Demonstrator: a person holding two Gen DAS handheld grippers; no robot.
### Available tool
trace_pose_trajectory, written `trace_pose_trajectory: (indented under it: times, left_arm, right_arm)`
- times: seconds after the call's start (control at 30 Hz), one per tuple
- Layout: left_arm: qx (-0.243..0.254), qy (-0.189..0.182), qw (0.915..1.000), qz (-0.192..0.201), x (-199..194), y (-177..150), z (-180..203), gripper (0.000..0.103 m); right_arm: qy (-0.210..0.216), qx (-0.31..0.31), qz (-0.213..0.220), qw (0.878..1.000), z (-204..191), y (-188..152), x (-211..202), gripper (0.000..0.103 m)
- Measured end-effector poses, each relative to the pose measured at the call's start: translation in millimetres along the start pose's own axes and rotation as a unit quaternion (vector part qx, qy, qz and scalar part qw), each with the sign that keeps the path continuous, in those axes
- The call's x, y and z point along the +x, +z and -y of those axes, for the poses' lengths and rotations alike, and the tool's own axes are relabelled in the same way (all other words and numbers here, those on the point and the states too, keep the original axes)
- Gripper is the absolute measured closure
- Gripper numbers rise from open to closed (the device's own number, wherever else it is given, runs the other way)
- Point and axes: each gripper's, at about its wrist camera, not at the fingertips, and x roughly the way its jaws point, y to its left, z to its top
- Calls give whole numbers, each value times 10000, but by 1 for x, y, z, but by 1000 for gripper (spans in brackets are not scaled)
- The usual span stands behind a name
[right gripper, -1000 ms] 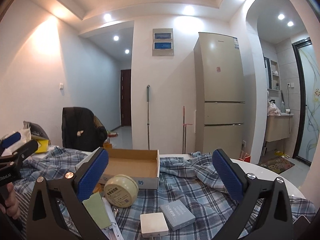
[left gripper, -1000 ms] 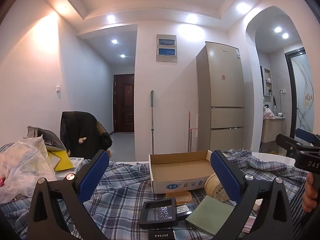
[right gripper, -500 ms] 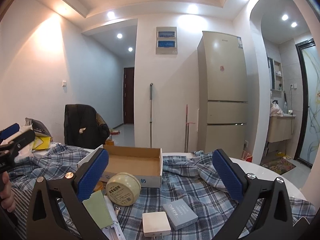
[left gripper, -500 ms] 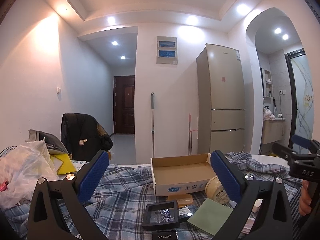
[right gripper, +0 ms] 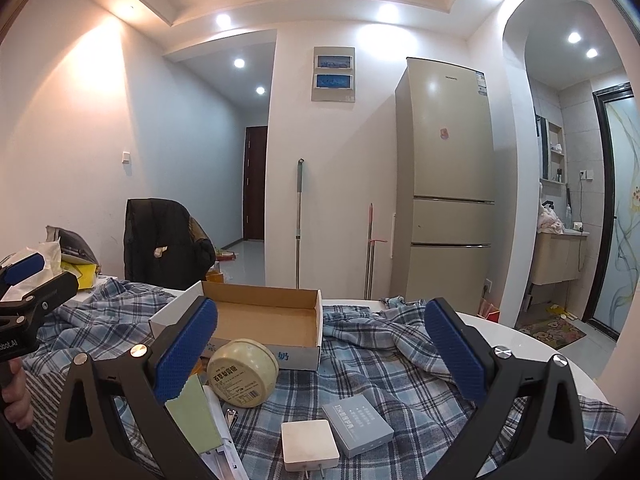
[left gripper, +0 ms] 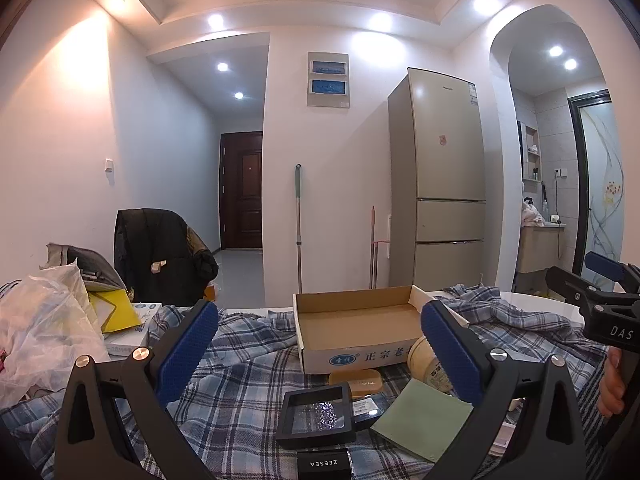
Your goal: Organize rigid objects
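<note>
An open cardboard box (left gripper: 356, 322) stands empty on the plaid cloth; it also shows in the right wrist view (right gripper: 264, 320). In front of it lie a round cream tin (right gripper: 243, 372), a green pad (left gripper: 422, 424), a black display case (left gripper: 316, 416), an amber bar (left gripper: 356, 380), a black ZEESEA box (left gripper: 323, 463), a white charger (right gripper: 309, 445) and a grey box (right gripper: 357, 424). My left gripper (left gripper: 320, 352) is open and empty above the small items. My right gripper (right gripper: 322, 356) is open and empty, to the right of the left one.
A plastic bag (left gripper: 44, 336), yellow paper and a white carton (left gripper: 130, 330) pile up at the table's left. A chair with a black jacket (left gripper: 160, 260) stands behind. A fridge (left gripper: 440, 184) and mop are at the far wall. The white table edge (right gripper: 532, 344) shows at right.
Both grippers have tilted up and drawn back a little, so the box and small items sit slightly lower and farther in view. Both stay open and empty.
</note>
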Motion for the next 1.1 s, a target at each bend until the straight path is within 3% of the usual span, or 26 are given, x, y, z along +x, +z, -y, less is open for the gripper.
trace_pose_trajectory:
  times: [0.63, 0.83, 0.93, 1.1]
  left_arm:
    - [549, 145, 9984, 37, -3, -2, 21, 0]
    - [349, 59, 9987, -362, 0, 4, 11, 0]
    - [14, -247, 9981, -571, -11, 15, -2, 0]
    - [74, -317, 9970, -701, -26, 23, -9, 0]
  right_arm:
    - [-107, 137, -157, 9997, 7, 3, 1, 0]
    - [-156, 105, 41, 9998, 8, 5, -7, 0]
    - [-207, 153, 94, 9996, 10, 7, -9, 0]
    - [-179, 267, 204, 9993, 14, 13, -14, 0]
